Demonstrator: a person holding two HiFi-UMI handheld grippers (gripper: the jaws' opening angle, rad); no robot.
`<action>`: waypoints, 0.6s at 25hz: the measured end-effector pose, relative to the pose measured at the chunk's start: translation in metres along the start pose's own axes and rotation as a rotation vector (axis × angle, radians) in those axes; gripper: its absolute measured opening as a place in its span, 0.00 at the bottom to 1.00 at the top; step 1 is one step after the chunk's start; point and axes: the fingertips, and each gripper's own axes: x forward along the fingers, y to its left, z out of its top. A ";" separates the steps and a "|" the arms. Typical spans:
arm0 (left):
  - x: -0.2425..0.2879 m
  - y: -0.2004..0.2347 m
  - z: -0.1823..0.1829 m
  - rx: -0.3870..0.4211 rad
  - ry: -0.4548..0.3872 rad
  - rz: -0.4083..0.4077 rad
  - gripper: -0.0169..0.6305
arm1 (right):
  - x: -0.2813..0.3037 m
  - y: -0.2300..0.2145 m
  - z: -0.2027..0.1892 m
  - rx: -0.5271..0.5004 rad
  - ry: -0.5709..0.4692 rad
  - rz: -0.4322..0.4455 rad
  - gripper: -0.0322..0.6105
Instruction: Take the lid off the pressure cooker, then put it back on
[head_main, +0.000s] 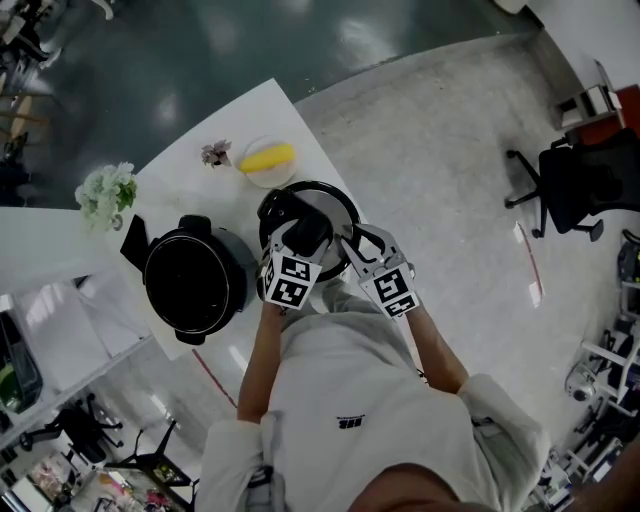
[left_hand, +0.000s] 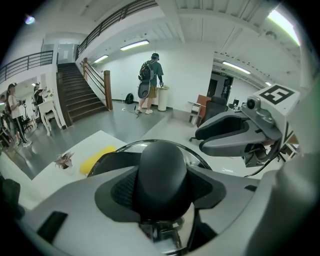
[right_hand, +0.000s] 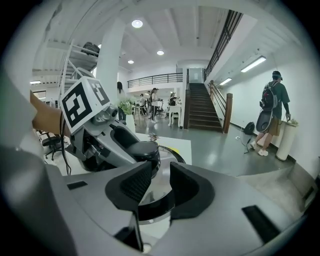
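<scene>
The steel pressure cooker lid (head_main: 325, 203) hangs in the air to the right of the open black pot (head_main: 195, 285), which stands on the white table (head_main: 175, 175). My left gripper (head_main: 306, 236) is shut on the lid's round black knob (left_hand: 162, 175), which fills the space between the pads. My right gripper (head_main: 352, 244) sits at the lid's near right edge. In the right gripper view its jaws (right_hand: 160, 187) stand close together around the lid's black rim band (right_hand: 150, 212). The lid's shiny top (right_hand: 161, 172) shows through the gap.
Behind the lid on the table stand a plate with a yellow object (head_main: 268, 160), a small plant (head_main: 216, 153) and white flowers (head_main: 108, 190). A black office chair (head_main: 575, 185) is at the right. A person with a backpack (left_hand: 150, 80) stands far off near stairs (left_hand: 75, 97).
</scene>
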 end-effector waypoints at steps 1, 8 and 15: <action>-0.005 0.000 0.004 0.003 -0.006 -0.002 0.47 | -0.003 0.001 0.005 -0.006 -0.006 0.002 0.23; -0.041 -0.005 0.030 0.031 -0.039 -0.020 0.47 | -0.019 0.010 0.048 -0.046 -0.059 0.021 0.24; -0.076 -0.007 0.053 0.081 -0.073 -0.043 0.47 | -0.032 0.025 0.086 -0.082 -0.104 0.043 0.24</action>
